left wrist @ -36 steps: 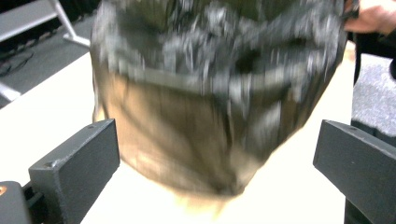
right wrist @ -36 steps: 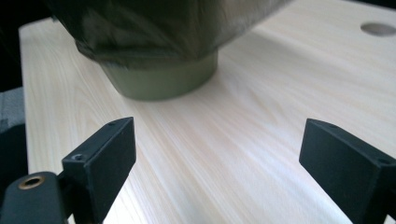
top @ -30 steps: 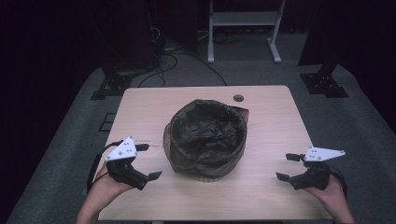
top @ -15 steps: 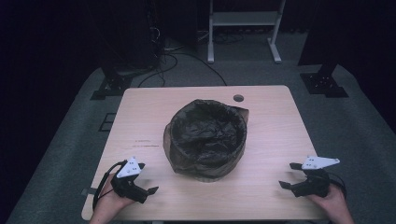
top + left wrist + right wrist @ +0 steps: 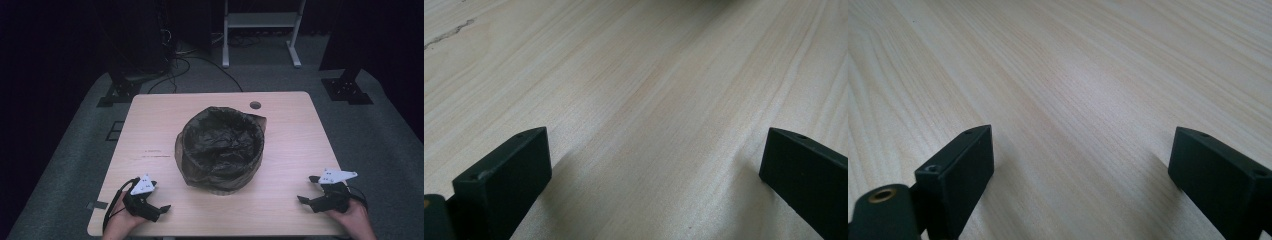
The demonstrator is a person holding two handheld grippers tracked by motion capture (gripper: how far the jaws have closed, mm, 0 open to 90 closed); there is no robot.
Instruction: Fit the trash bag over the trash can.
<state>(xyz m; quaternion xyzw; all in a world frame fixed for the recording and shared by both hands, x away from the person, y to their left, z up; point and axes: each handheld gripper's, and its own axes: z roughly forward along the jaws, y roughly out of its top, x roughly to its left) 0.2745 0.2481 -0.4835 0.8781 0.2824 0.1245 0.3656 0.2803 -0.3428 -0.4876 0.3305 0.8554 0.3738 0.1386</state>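
From the high view the crinkly black plastic-lined round bin (image 5: 220,149) sits mid light wooden desk (image 5: 290,120) between the released left hand-held gripper (image 5: 159,210) and right hand-held gripper (image 5: 306,190), while both gripper views show wide-apart jaws over bare woodgrain.

Left gripper (image 5: 159,207) and right gripper (image 5: 309,190) sit low at the near corners, jaws spread wide, each held in one hand.

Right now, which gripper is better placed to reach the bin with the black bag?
Left, probably. The left gripper sits nearer the black-bagged bin than the right gripper at the table's edge. Both are open and empty.
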